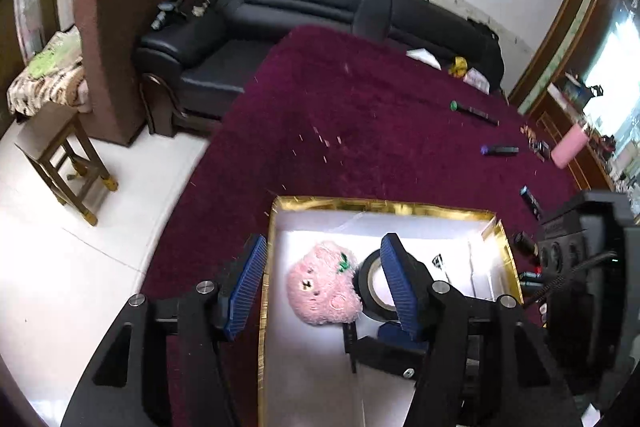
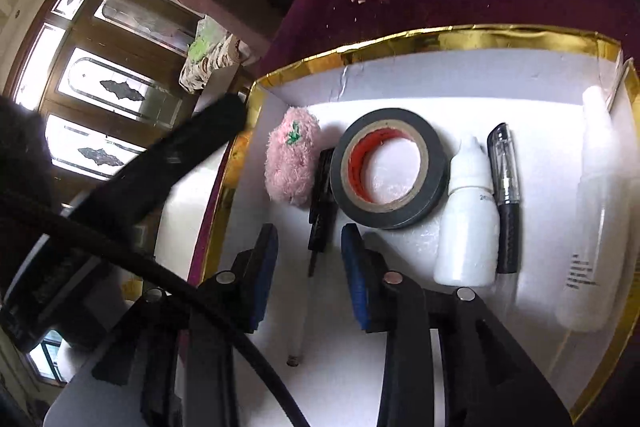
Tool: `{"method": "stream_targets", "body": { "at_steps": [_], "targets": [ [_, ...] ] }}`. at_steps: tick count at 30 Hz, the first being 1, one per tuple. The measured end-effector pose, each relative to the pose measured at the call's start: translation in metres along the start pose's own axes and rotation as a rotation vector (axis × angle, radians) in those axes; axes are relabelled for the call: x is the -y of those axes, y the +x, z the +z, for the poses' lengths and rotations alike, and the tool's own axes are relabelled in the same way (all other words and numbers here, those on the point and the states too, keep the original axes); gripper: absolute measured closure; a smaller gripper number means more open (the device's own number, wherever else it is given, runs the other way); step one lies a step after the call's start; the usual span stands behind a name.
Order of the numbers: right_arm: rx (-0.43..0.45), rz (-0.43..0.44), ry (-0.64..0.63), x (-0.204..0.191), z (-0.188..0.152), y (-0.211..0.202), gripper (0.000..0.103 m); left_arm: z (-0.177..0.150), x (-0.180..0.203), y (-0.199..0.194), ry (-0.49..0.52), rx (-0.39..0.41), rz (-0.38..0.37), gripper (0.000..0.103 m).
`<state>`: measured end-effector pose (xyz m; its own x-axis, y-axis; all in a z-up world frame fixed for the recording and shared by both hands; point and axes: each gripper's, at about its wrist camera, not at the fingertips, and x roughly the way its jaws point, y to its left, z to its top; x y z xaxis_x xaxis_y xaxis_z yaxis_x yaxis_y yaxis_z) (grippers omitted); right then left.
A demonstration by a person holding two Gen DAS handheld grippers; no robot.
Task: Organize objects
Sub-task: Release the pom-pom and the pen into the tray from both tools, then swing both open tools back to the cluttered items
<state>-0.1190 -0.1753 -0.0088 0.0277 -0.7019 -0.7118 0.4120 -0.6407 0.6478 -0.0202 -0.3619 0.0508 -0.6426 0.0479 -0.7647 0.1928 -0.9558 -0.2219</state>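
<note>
The right gripper hangs over the near part of the gold-rimmed box, its blue pads partly apart with the thin end of a black-and-white pen lying between them, not pinched. The left gripper stands half open above the box's left edge, one pad outside the rim, the other over the black tape roll; it holds nothing. Inside the box, a pink plush toy lies by the left wall, the pen just beside it, then the tape roll, a white dropper bottle, a clear-capped black pen and a white tube along the right wall. Beyond the box, markers lie scattered on the maroon tablecloth, toward its far right edge.
</note>
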Motion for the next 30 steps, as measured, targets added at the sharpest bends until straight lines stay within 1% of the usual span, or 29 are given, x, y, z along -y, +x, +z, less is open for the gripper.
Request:
{"method": "stream_targets", "body": {
  "at_steps": [1, 2, 5, 7, 9, 10, 11, 13, 16, 17, 18, 19, 20, 21, 22, 23, 24, 25, 26, 27, 28, 30],
  "targets": [
    [0.008, 0.004, 0.0, 0.001, -0.001, -0.004, 0.071, 0.0, -0.001, -0.006, -0.009, 0.018, 0.0, 0.042],
    [0.018, 0.008, -0.002, 0.0, 0.0, -0.007, 0.071, 0.001, -0.003, -0.013, -0.019, 0.036, -0.005, 0.04],
    [0.06, 0.015, -0.016, -0.004, -0.003, -0.026, 0.071, -0.002, -0.003, -0.037, -0.048, 0.108, -0.06, 0.033],
    [0.106, 0.021, -0.031, -0.007, -0.008, -0.044, 0.071, -0.005, 0.002, -0.051, -0.057, 0.155, -0.107, 0.022],
    [0.162, 0.018, -0.053, -0.01, -0.016, -0.067, 0.067, -0.011, 0.01, -0.066, -0.058, 0.196, -0.152, 0.02],
    [0.192, 0.012, -0.065, -0.011, -0.02, -0.079, 0.066, -0.013, 0.014, -0.071, -0.059, 0.201, -0.171, 0.02],
    [0.235, -0.004, -0.087, -0.013, -0.028, -0.097, 0.063, -0.016, 0.023, -0.077, -0.052, 0.207, -0.19, 0.02],
    [0.298, -0.045, -0.138, -0.019, -0.04, -0.125, 0.063, -0.022, 0.041, -0.09, -0.021, 0.241, -0.182, 0.02],
    [0.481, -0.179, -0.224, -0.03, -0.073, -0.187, 0.061, -0.032, 0.069, -0.115, 0.049, 0.334, -0.148, 0.02],
    [0.56, -0.235, -0.247, -0.033, -0.086, -0.207, 0.055, -0.036, 0.078, -0.125, 0.067, 0.38, -0.144, 0.02],
    [0.66, -0.308, -0.269, -0.037, -0.104, -0.231, 0.041, -0.041, 0.089, -0.137, 0.086, 0.44, -0.143, 0.02],
    [0.764, -0.381, -0.28, -0.038, -0.122, -0.252, 0.033, -0.047, 0.098, -0.148, 0.099, 0.495, -0.145, 0.019],
    [0.839, -0.417, -0.277, -0.04, -0.133, -0.264, 0.016, -0.052, 0.107, -0.156, 0.104, 0.538, -0.171, 0.019],
    [0.936, -0.431, -0.259, -0.034, -0.149, -0.281, 0.011, -0.054, 0.113, -0.156, 0.1, 0.529, -0.23, 0.016],
    [0.994, -0.404, -0.234, -0.026, -0.161, -0.293, 0.009, -0.053, 0.12, -0.15, 0.101, 0.476, -0.304, 0.01],
    [1.005, -0.352, -0.19, -0.015, -0.167, -0.301, 0.0, -0.052, 0.129, -0.139, 0.11, 0.39, -0.379, 0.01],
    [0.953, -0.276, -0.12, 0.003, -0.166, -0.306, 0.0, -0.052, 0.139, -0.123, 0.117, 0.309, -0.421, 0.01],
    [0.894, -0.207, -0.06, 0.019, -0.164, -0.307, 0.0, -0.055, 0.15, -0.109, 0.129, 0.256, -0.408, 0.011],
    [0.833, -0.142, 0.016, 0.041, -0.164, -0.306, 0.0, -0.059, 0.161, -0.097, 0.154, 0.227, -0.368, 0.011],
    [0.814, -0.126, 0.06, 0.055, -0.167, -0.305, 0.0, -0.064, 0.176, -0.083, 0.199, 0.203, -0.325, 0.011],
    [0.812, -0.131, 0.099, 0.069, -0.174, -0.306, 0.0, -0.067, 0.185, -0.074, 0.219, 0.184, -0.309, 0.011],
    [0.814, -0.15, 0.155, 0.089, -0.185, -0.302, 0.0, -0.068, 0.203, -0.054, 0.257, 0.129, -0.307, 0.012]
  ]
}}
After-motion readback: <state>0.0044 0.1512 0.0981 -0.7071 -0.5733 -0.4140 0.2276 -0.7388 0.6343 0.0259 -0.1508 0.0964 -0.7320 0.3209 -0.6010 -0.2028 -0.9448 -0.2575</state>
